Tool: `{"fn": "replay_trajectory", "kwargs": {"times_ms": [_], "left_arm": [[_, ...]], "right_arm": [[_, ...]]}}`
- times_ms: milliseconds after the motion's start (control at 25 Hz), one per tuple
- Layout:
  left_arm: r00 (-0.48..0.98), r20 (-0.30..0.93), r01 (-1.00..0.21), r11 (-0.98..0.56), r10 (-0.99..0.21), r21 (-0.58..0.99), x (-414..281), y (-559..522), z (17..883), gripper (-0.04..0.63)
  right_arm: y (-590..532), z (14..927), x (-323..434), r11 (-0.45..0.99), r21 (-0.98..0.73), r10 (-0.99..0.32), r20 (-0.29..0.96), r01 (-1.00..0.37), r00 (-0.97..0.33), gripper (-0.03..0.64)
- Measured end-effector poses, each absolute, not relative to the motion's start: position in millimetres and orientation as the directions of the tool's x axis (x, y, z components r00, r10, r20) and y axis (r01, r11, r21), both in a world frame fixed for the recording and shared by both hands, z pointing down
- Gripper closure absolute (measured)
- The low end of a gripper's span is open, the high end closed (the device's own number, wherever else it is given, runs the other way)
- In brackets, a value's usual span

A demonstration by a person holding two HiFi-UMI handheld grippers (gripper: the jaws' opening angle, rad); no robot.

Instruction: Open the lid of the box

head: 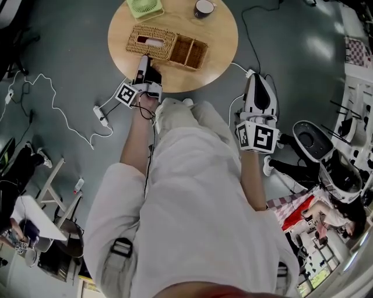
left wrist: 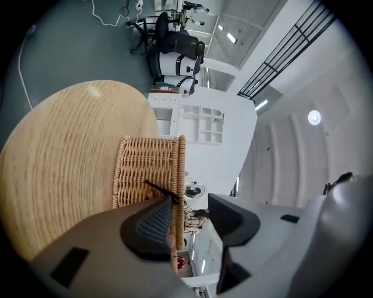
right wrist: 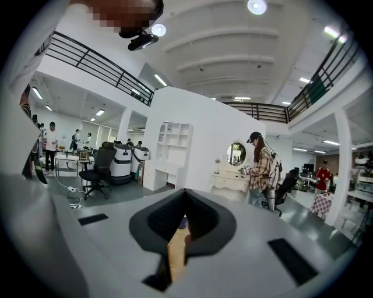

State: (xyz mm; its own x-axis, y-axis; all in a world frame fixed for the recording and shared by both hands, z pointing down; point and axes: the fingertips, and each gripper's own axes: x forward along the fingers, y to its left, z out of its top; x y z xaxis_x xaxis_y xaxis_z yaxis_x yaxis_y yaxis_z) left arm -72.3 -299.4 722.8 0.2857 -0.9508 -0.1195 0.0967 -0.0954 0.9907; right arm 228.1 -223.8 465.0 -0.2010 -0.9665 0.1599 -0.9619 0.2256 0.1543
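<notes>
Your left gripper (head: 143,59): jaws apart, nothing pressed between them, tips at the near edge of the wicker box (head: 151,41). Your right gripper (head: 256,81): jaws together, empty, held off the table's right side, above the floor (head: 70,64).

Box: on the round wooden table (head: 218,43), lid lying flat on its left part, open compartments (head: 189,52) at its right.

Table's far side: green fan (head: 144,7), dark mug (head: 204,8).

Floor: grey, with white cables (head: 58,110) and a power strip (head: 101,115) at your left.

Room: open hall, white shelving (left wrist: 201,122), railed balcony (right wrist: 93,64).

Green fan (head: 145,8) and dark cup (head: 204,8) at far edge of round wooden table (head: 215,52), white power strip (head: 101,115) on floor (head: 70,70).
</notes>
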Motion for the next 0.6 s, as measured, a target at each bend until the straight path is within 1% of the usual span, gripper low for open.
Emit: {"fn": "replay_trajectory", "kwargs": {"times_ms": [200, 280, 480, 600], "left_arm": [[0.281, -0.086, 0.086, -0.064, -0.956, 0.994, -70.2, -303.4, 722.7, 0.407], [0.284, -0.065, 0.076, -0.045, -0.957, 0.996, -70.2, -303.6, 722.7, 0.428], [0.277, -0.026, 0.073, -0.006, -0.960, 0.997, -68.5, -302.1, 723.2, 0.456], [0.286, -0.019, 0.069, 0.001, -0.958, 0.998, -66.7, -302.0, 719.2, 0.456]], "right_arm": [[-230.8, 460.2, 230.4, 0.225, 0.155, -0.966, 0.166, -0.962, -0.200, 0.618], [-232.7, 457.7, 229.3, 0.226, 0.154, -0.965, 0.171, -0.962, -0.200, 0.618], [-237.6, 452.1, 229.3, 0.221, 0.153, -0.964, 0.183, -0.963, -0.192, 0.620], [-242.4, 449.7, 229.2, 0.217, 0.151, -0.964, 0.190, -0.964, -0.187, 0.618]]}}
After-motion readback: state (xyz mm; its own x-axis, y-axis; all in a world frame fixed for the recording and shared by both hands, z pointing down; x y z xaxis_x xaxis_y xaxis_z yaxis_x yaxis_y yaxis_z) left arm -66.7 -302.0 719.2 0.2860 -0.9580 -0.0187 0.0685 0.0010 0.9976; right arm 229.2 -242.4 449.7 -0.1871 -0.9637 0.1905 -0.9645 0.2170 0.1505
